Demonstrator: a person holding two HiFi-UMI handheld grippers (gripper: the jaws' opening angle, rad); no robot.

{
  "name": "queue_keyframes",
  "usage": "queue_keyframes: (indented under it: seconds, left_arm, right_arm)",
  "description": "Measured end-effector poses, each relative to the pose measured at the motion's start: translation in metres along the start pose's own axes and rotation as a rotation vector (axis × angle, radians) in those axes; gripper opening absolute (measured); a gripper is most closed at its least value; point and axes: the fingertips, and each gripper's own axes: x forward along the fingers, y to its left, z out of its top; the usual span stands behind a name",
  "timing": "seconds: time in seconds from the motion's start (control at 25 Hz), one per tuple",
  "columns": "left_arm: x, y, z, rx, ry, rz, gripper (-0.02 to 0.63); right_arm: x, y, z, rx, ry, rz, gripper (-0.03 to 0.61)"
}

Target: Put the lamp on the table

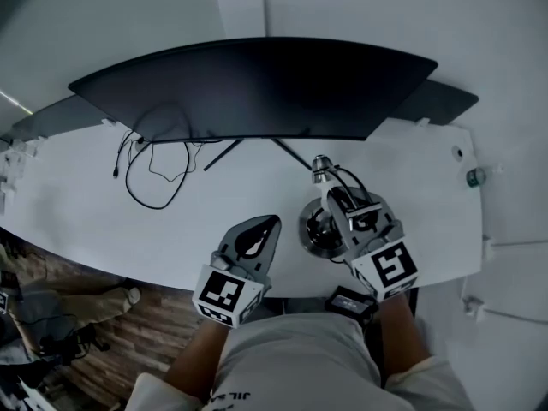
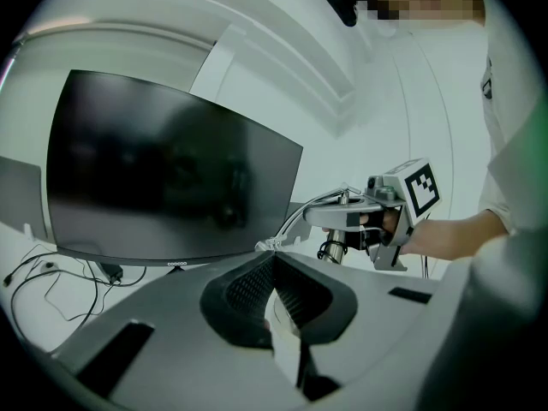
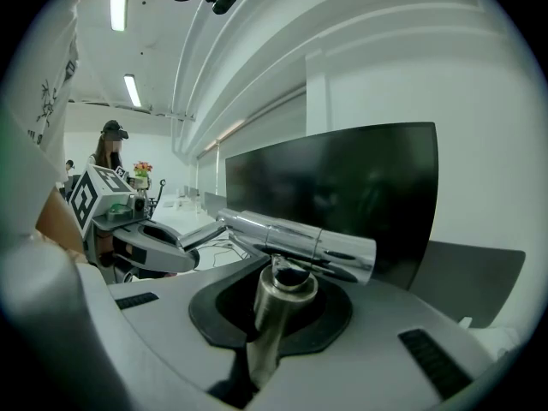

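The chrome lamp has a round base (image 1: 313,232) over the white table (image 1: 419,204) near its front edge; I cannot tell if the base touches. Its small head (image 1: 321,170) points toward the monitor. My right gripper (image 1: 332,202) is shut on the lamp's upright stem (image 3: 272,319), with the tubular head (image 3: 301,243) lying across just beyond the jaws. My left gripper (image 1: 271,223) hovers to the left of the lamp, shut with nothing in it (image 2: 276,268). From the left gripper view the lamp (image 2: 336,245) and the right gripper (image 2: 401,205) show ahead to the right.
A wide curved black monitor (image 1: 257,84) stands at the back of the table, on a thin-legged stand. Black cables (image 1: 154,176) loop on the table's left. A small object (image 1: 473,176) sits at the right edge. Wooden floor lies below the front edge.
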Motion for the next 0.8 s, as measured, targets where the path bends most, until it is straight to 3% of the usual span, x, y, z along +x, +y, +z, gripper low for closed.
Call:
queue_keyframes:
  seconds: [0.8]
  left_arm:
    - [0.023, 0.021, -0.018, -0.028, 0.041, -0.002, 0.002]
  right_arm:
    - [0.042, -0.018, -0.050, 0.010, 0.032, -0.005, 0.041]
